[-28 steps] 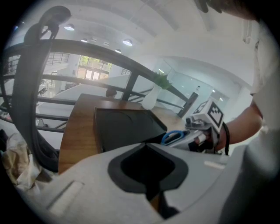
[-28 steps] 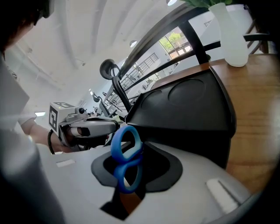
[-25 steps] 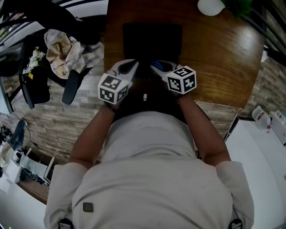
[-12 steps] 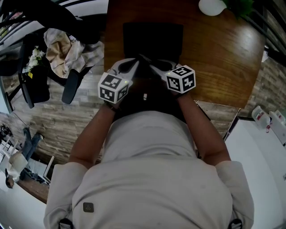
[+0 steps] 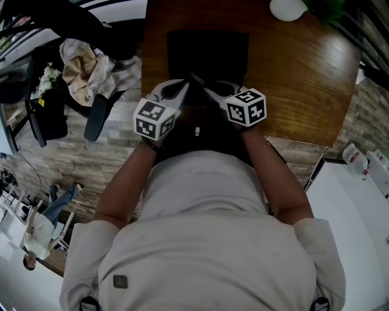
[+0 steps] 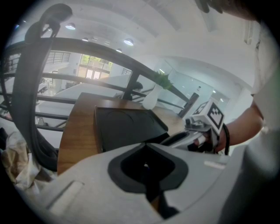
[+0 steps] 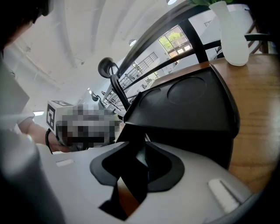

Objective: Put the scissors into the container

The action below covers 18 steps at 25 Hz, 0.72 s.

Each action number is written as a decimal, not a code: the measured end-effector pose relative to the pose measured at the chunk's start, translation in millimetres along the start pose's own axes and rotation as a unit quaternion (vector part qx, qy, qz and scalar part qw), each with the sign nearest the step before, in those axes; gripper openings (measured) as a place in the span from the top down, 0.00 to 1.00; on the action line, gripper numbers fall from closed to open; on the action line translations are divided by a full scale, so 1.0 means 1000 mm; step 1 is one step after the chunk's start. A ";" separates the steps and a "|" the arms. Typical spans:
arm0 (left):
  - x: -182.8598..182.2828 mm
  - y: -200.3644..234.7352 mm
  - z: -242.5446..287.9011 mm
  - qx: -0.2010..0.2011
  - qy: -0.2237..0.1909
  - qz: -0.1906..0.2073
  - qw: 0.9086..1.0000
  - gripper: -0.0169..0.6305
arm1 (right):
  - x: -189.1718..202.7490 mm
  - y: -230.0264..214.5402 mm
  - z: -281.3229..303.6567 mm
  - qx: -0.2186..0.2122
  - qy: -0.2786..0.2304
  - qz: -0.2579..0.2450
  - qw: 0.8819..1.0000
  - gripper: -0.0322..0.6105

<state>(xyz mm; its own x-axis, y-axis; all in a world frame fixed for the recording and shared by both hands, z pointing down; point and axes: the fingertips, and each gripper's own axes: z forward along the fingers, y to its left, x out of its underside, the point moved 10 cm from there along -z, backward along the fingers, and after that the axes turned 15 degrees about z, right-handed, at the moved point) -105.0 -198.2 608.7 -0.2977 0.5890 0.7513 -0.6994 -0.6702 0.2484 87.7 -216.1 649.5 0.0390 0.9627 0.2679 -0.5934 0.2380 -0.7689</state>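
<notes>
A black container [image 5: 206,51] stands on the wooden table [image 5: 304,85] just beyond both grippers; it also fills the middle of the left gripper view [image 6: 127,127] and the right gripper view [image 7: 188,109]. My left gripper [image 5: 182,90] points at its near edge, and its jaws meet at the tip [image 6: 145,146] with nothing in them. My right gripper [image 5: 203,85] has just been opening. Its jaws [image 7: 141,144] now stand apart, and through the gap I see only the dark container wall and the table. No view shows the scissors clearly.
A white vase [image 5: 287,8] with a green plant stands at the table's far edge, in front of a dark railing [image 6: 87,48]. A black chair draped with cloth [image 5: 85,67] is left of the table. A white counter [image 5: 358,200] lies to the right.
A blue thing at the right gripper's tips one second ago no longer shows. That gripper's jaws have spread apart. Neither hand has shifted.
</notes>
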 end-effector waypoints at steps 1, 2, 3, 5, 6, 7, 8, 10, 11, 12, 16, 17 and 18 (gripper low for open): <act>0.000 0.000 0.000 0.000 0.000 0.000 1.000 0.97 | 0.000 0.000 0.000 0.001 0.000 0.000 1.000 0.77; 0.000 0.000 0.000 0.001 0.001 0.000 1.000 0.97 | -0.001 0.000 -0.001 0.001 0.000 -0.001 1.000 0.77; 0.000 0.000 0.000 0.001 0.001 0.000 1.000 0.97 | -0.001 0.001 -0.001 0.001 -0.001 -0.002 1.000 0.77; 0.000 0.000 0.000 0.002 0.003 0.001 1.000 0.97 | -0.001 0.002 -0.001 0.001 -0.002 -0.005 1.000 0.79; 0.000 -0.001 0.000 0.003 0.002 0.001 1.000 0.97 | -0.001 0.002 -0.002 0.001 -0.003 -0.006 1.000 0.81; -0.001 -0.001 0.000 0.003 0.002 0.002 1.000 0.97 | 0.000 0.003 -0.002 0.001 -0.004 -0.008 1.000 0.83; -0.001 -0.001 -0.001 0.003 0.002 0.002 1.000 0.97 | 0.000 0.004 -0.003 0.000 -0.005 -0.010 1.000 0.86; -0.002 -0.002 -0.002 0.002 0.001 0.004 1.000 0.97 | -0.001 0.006 -0.006 -0.002 -0.008 -0.015 1.000 0.91; -0.003 -0.002 -0.003 0.002 0.001 0.005 1.000 0.97 | -0.001 0.008 -0.007 -0.002 -0.010 -0.017 1.000 0.92; -0.004 -0.002 -0.004 0.002 0.000 0.006 1.000 0.97 | -0.002 0.009 -0.008 -0.001 -0.011 -0.021 1.000 0.93; -0.008 -0.004 -0.006 0.003 -0.003 0.009 1.000 0.97 | -0.005 0.016 -0.012 0.000 -0.016 -0.032 0.999 0.94; -0.009 -0.005 -0.007 0.003 -0.003 0.010 1.000 0.97 | -0.006 0.017 -0.013 0.001 -0.018 -0.034 0.999 0.94; -0.010 -0.005 -0.008 0.004 -0.004 0.012 1.000 0.97 | -0.007 0.019 -0.015 0.001 -0.021 -0.037 0.999 0.94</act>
<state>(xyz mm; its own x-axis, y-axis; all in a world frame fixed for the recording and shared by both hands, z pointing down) -103.2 -197.2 594.6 -0.3087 0.5690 0.7622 -0.6874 -0.6873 0.2347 88.0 -216.2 624.5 0.0491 0.9365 0.3471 -0.5921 0.3072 -0.7450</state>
